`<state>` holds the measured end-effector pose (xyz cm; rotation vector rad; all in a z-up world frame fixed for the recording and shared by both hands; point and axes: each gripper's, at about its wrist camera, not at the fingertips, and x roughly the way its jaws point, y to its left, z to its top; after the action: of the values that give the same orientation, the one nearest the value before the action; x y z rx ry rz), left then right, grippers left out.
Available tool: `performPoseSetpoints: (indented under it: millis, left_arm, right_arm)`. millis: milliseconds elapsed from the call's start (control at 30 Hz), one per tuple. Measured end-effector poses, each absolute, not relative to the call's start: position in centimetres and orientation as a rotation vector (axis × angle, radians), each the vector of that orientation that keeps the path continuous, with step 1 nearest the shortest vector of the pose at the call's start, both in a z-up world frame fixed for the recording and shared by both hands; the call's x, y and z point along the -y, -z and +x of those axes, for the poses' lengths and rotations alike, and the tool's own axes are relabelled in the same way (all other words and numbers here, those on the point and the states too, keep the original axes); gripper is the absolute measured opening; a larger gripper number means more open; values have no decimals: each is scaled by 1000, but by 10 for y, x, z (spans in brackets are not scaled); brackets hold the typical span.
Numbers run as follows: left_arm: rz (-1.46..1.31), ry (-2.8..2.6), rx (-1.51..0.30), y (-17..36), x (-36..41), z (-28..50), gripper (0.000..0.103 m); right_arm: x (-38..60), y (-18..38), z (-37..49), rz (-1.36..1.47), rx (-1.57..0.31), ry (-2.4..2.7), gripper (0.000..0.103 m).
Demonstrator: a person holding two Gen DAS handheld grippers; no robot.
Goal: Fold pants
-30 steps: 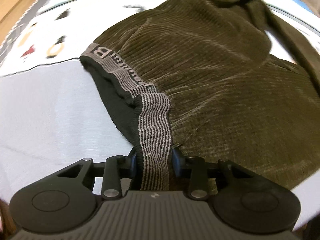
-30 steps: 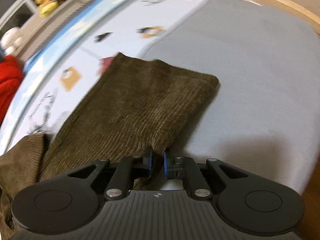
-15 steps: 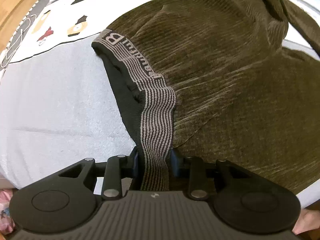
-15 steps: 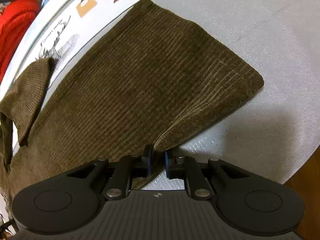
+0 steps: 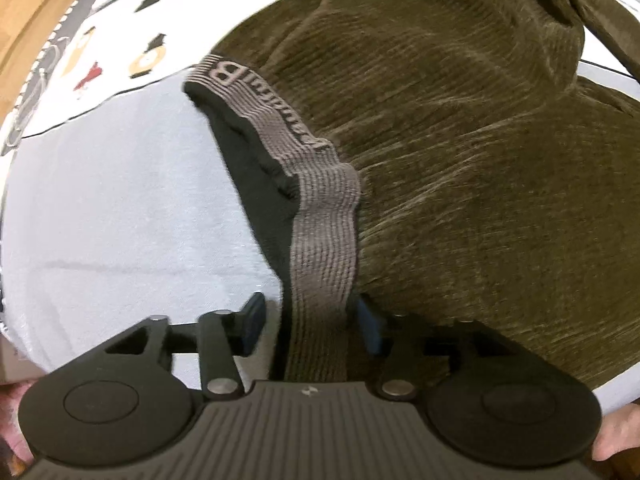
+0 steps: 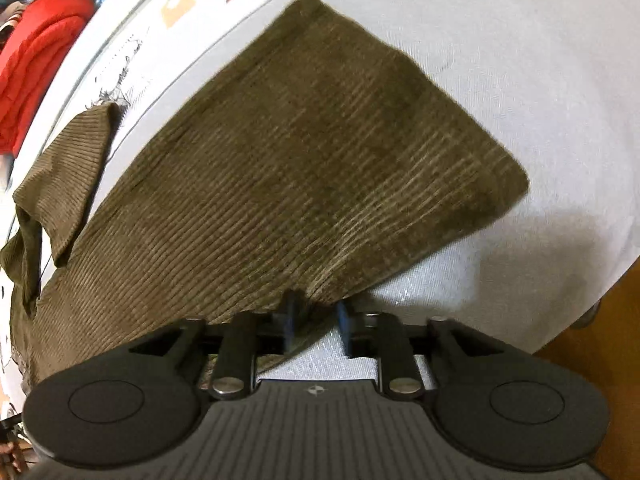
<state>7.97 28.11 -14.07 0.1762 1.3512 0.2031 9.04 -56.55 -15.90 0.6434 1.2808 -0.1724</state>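
Olive-brown corduroy pants [image 5: 460, 160] lie on a pale grey sheet. In the left wrist view the grey striped waistband [image 5: 324, 240] runs between the fingers of my left gripper [image 5: 310, 320], whose jaws stand apart around it. In the right wrist view a pant leg [image 6: 304, 168] lies flat with its hem to the right. My right gripper [image 6: 316, 326] has its jaws apart, and the leg's near edge sits between them.
The grey sheet [image 5: 120, 208] meets a white printed cloth [image 5: 120, 40] beyond it. A red garment [image 6: 36, 52] lies at the far left in the right wrist view. Wooden floor [image 6: 600, 320] shows past the bed's right edge.
Both grippers have opened: the left let go of the waistband, the right let go of the pant leg edge. The pants have settled lower onto the sheet.
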Motion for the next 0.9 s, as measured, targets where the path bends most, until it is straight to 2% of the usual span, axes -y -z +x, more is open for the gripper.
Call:
performPoseSetpoints:
  millis: [133, 300, 533, 600, 667, 900]
  left_arm:
    - [176, -292, -1270, 121, -292, 76, 60]
    - [132, -309, -1136, 99, -292, 82, 64]
    - [69, -335, -989, 74, -277, 97, 66]
    - [41, -349, -928, 66, -271, 100, 68]
    - [21, -337, -875, 58, -262, 106, 71]
    - [80, -259, -825, 53, -210, 136, 73]
  right_arm:
    - [564, 142, 92, 515, -1223, 210, 31]
    - [534, 106, 104, 63, -1008, 359, 31]
    - [519, 62, 111, 104, -718, 378, 31]
    - [511, 54, 112, 121, -659, 342, 36]
    - [498, 49, 120, 109, -629, 308, 43]
    - [438, 46, 151, 18, -615, 187, 45]
